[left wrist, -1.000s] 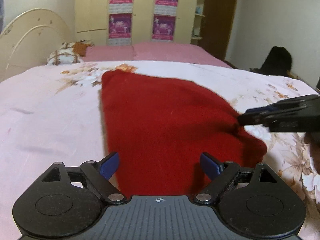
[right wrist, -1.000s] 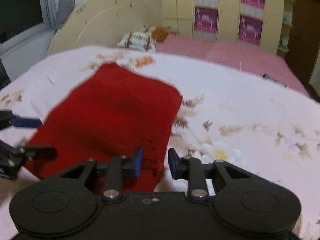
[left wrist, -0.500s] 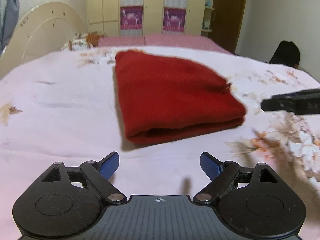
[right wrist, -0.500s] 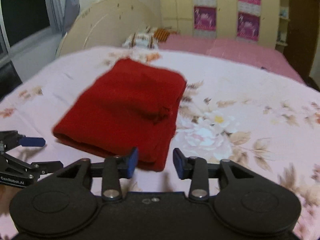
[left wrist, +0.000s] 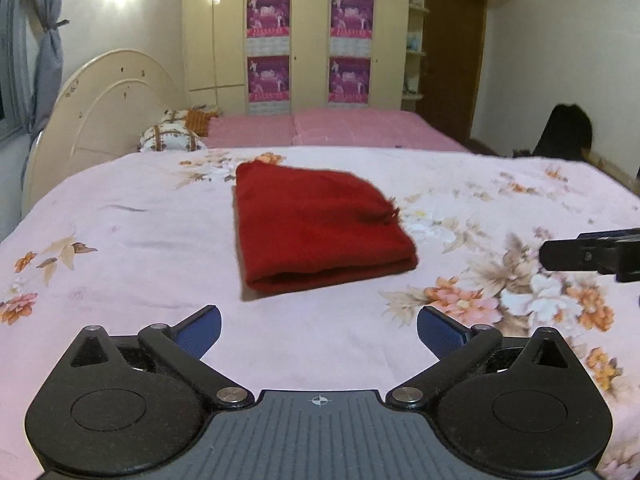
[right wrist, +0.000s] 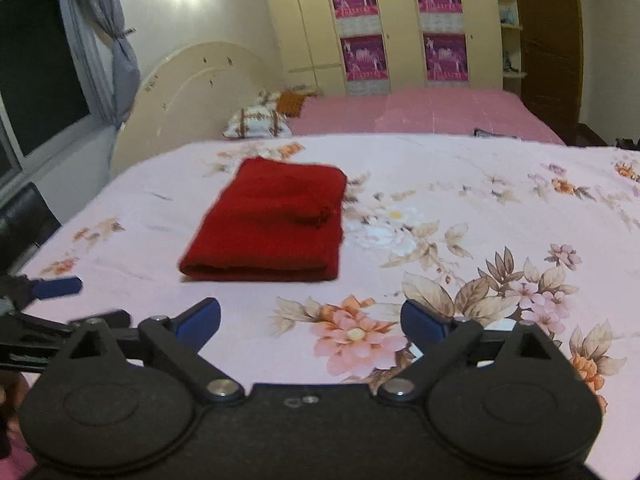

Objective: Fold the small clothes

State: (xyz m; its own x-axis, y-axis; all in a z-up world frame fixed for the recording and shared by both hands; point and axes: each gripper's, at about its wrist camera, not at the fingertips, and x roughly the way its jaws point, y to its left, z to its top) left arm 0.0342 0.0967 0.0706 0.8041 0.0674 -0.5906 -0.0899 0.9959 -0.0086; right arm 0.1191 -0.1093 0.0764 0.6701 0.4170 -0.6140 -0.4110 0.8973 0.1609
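a bedroom with a cream wardrobe (left wrist: 308, 40) behind a bed (left wrist: 120, 240) under a pale floral sheet. a red garment (left wrist: 316, 226) lies folded into a thick rectangle on the sheet. the left tool (left wrist: 319, 330) and the right tool (right wrist: 310, 322) hover near its closest edge, apart from it, both spread wide and holding nothing.

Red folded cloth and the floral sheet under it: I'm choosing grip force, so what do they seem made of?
The red folded cloth looks like a soft, thick knit or fleece: matte, fuzzy surface, rounded fold edge, a loose frayed tuft at one side. The floral sheet looks like thin, smooth woven fabric, perhaps cotton: flat print, faint creases.
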